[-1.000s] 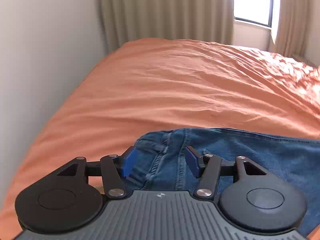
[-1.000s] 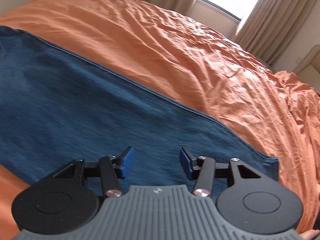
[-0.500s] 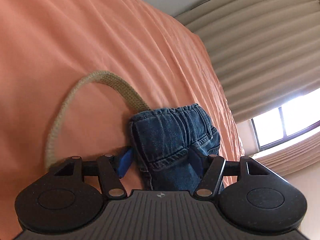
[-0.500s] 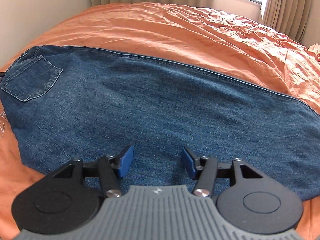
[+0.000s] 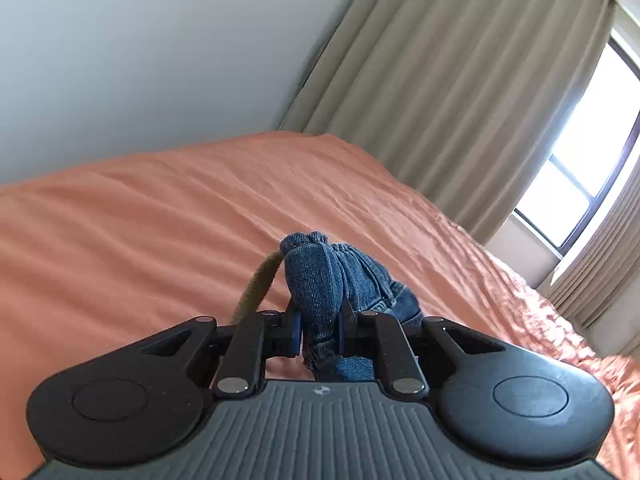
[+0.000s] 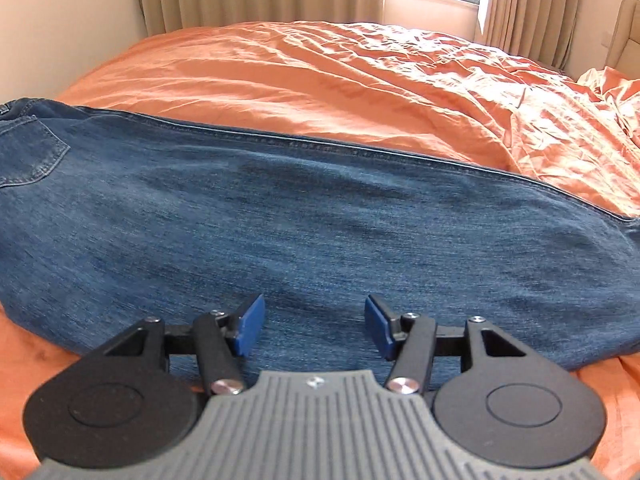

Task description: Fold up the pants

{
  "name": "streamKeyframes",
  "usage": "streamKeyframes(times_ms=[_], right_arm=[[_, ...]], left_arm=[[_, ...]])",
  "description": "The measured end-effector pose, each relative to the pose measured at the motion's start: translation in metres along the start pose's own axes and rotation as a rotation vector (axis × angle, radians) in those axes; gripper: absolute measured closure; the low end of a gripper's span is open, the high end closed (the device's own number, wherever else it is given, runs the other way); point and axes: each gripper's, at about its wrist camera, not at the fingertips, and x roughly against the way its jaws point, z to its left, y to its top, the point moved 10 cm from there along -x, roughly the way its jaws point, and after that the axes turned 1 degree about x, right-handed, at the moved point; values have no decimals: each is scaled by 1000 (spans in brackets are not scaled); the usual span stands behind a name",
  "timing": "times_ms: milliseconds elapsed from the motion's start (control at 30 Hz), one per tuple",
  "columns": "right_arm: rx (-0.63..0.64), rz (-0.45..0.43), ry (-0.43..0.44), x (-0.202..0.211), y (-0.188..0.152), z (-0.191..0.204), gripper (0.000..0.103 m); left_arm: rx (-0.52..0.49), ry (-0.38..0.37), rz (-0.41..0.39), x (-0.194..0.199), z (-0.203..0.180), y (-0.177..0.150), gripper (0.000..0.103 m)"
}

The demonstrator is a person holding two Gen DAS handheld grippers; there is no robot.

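- The left gripper (image 5: 320, 330), open around the waistband 1 second ago, is now clamped on a bunched fold of the jeans (image 5: 332, 276), lifted off the bed (image 5: 140, 240); a tan cord (image 5: 256, 284) trails beside it.
- That suggests the fold is starting.
- The right gripper (image 6: 314, 326) hovers wide apart over the leg.
- The jeans (image 6: 300, 232) lie flat, long axis left-right, back pocket (image 6: 28, 152) at far left.

A bedroom in a home was shown.
A bed (image 6: 360, 80) covered with a rumpled orange sheet was seen, backed by long beige curtains (image 5: 460, 80), a bright window (image 5: 580, 184) and a plain wall (image 5: 140, 40).
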Motion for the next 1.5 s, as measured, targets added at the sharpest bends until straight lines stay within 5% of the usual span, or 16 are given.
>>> streamKeyframes(times_ms=[133,433,567,667,767,933,1100,1233,1367,1400,1433,1500], right_arm=[[-26,19,-28,-7,-8,-23,50],[-144,52,-203,-7,-21,-138,46],[-213,64,-301,1,-34,-214,44],[-264,65,-370,10,-41,-266,44],[-355,49,-393,26,-47,-307,44],[-662,-48,-253,58,-62,-358,54],[-977,-107,-72,58,-86,-384,54],[-1099,-121,19,41,-92,-396,63],[-1214,-94,81,22,-93,-406,61],[-1222,-91,84,20,-93,-407,66],[-1217,-91,94,20,-91,-408,81],[-1205,-132,107,30,-84,-410,87]], left_arm=[[-98,176,36,-31,36,-14,85],[-224,305,166,-75,58,-58,79],[-362,351,192,-65,47,-49,61],[-375,371,149,-48,42,-39,37],[-428,373,87,-32,18,-27,36],[-474,261,95,-19,-50,-29,35],[-503,108,148,-16,-127,-64,35],[-543,22,208,-18,-178,-106,36],[-600,-31,263,-21,-215,-146,36],[-609,-38,275,-21,-222,-155,36],[-616,-47,287,-22,-227,-162,36],[-633,-66,311,-22,-238,-176,41]])
